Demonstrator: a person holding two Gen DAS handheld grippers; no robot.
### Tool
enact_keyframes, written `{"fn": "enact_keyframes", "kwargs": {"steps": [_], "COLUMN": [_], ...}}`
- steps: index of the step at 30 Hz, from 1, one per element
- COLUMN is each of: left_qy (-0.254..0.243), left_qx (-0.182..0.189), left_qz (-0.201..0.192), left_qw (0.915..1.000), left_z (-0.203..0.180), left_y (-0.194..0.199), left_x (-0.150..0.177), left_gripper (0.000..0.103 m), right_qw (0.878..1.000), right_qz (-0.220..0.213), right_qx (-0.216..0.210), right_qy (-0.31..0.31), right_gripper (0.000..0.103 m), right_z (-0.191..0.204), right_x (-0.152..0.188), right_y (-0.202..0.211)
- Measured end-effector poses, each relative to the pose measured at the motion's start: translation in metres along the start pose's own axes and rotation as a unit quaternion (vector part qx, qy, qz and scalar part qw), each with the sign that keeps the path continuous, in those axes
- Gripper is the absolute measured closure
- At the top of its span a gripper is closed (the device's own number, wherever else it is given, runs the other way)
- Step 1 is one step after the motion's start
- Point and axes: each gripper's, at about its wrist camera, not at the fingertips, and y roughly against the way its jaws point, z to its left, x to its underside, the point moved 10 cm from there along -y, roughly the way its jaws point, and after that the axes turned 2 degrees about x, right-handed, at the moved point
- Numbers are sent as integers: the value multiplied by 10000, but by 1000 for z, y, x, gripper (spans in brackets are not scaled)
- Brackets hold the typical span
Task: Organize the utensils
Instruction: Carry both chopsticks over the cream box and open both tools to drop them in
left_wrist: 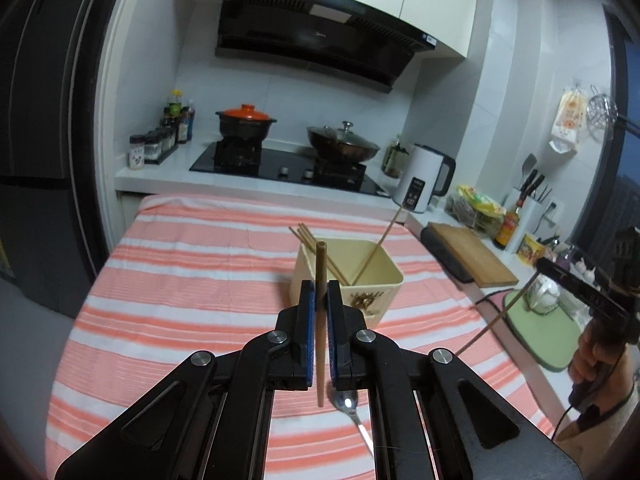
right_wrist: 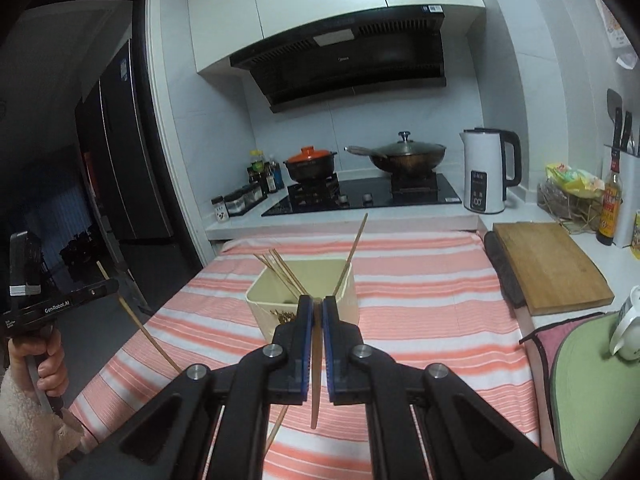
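Both hands hold closed fingers: the left gripper (left_wrist: 320,300) and right gripper (right_wrist: 319,312) each clamp an upright chopstick (left_wrist: 320,320), with the cream bin (left_wrist: 372,280) just ahead, below them.

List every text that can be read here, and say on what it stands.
"GenRobot.AI": left gripper body.
"100": kettle display.
Hood logo and stickers, bottle label, spice jars: too blurred to read.
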Motion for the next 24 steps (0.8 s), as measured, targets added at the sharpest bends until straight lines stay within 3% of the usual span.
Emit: {"fn": "enact_keyframes", "kwargs": {"steps": [15,24], "left_qy": [-184,-317], "left_qx": [239,191], "left_qz": [-300,-704], "left_qw": [9991,9968], "left_z": [-28,-48], "left_y": [10,-15], "left_x": [-63,-120], "left_gripper": [100,100], "right_qw": [9997,9975], "right_qz": [-160,-483], "right_qx": [-97,21], "right_qy": [187,522], "right_gripper": [98,98], "right_z": [18,36], "right_x": [-73,-117], "right_y": [-13,-35]}}
